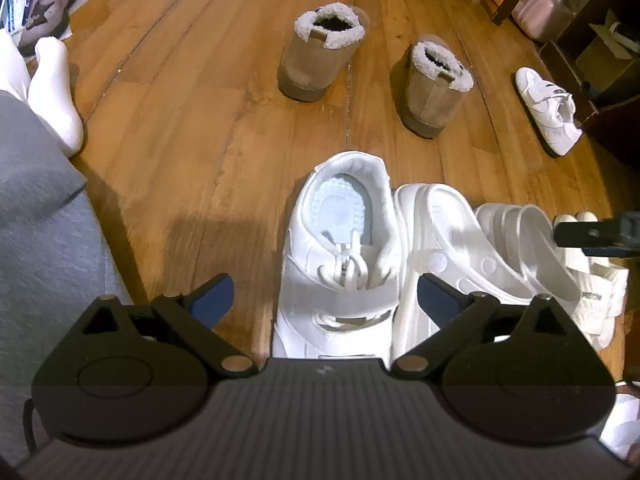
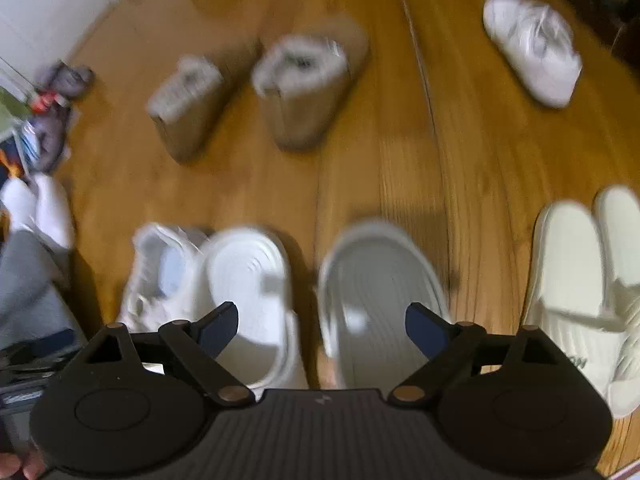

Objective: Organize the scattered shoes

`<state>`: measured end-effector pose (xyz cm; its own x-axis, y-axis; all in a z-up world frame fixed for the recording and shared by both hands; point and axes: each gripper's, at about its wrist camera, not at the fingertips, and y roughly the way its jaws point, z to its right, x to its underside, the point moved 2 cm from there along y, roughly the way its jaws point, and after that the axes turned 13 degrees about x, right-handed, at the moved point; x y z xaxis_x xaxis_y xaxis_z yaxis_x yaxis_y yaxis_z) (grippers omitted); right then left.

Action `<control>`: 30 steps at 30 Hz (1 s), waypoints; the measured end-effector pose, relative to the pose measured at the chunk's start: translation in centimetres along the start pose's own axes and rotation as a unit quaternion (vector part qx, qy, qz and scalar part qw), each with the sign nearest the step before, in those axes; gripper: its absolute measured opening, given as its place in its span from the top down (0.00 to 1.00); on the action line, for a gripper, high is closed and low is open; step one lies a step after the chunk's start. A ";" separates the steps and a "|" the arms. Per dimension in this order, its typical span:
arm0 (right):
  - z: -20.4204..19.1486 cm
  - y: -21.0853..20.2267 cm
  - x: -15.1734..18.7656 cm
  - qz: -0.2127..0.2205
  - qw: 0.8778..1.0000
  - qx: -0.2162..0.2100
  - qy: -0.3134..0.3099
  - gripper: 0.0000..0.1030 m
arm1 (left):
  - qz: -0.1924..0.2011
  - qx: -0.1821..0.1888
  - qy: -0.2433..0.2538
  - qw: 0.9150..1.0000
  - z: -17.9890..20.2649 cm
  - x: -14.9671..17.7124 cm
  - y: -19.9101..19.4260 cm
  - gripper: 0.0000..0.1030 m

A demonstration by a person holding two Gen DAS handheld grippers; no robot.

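Hovering over the shoe row on the floor, both claws released and empty.

Right claw (image 2: 322,330) is hanging above two white slippers (image 2: 248,280), heels pointing away, long axes running along its view; the lone sneaker (image 2: 532,48) is lying well apart, up and right, nearer this claw than left claw (image 1: 325,300).
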<state>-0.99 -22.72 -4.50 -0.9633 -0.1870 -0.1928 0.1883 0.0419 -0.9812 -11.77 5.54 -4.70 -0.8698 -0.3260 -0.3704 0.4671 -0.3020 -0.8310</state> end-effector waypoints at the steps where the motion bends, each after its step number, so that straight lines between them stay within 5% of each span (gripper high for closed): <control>1: -0.1 1.0 0.1 -0.014 1.000 -0.003 0.001 0.12 | -0.004 0.002 -0.002 1.000 -0.1 0.0 0.1 0.03; 6: -1.5 2.5 1.8 -0.016 1.000 0.005 -0.017 0.13 | 0.026 0.022 -0.020 0.999 -0.4 -0.3 -1.0 0.03; 11: -2.8 3.5 1.8 0.007 0.994 0.075 -0.079 0.18 | 0.021 0.021 -0.030 0.999 -0.7 -0.2 -0.8 0.03; 15: -2.2 3.4 2.2 0.009 0.996 0.052 -0.069 0.22 | 0.022 0.025 -0.040 0.999 -0.8 -0.2 -0.7 0.03; 18: -2.3 3.1 2.3 0.015 0.996 0.031 -0.081 0.37 | 0.023 0.023 -0.042 0.999 -0.9 -0.2 -0.6 0.03; 20: -1.9 3.1 2.1 0.009 0.998 0.007 -0.061 0.68 | 0.020 0.025 -0.044 0.999 -0.9 -0.1 -0.5 0.03; 30: -1.7 2.1 3.4 0.045 0.997 0.004 -0.056 0.76 | 0.019 0.023 -0.051 0.998 -1.2 -0.1 -0.3 0.03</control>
<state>-4.23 -21.63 -7.18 -0.9152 -0.2907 -0.2791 0.2751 0.0553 -0.9598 -12.00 6.80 -4.91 -0.8315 -0.4274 -0.3548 0.5083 -0.3278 -0.7964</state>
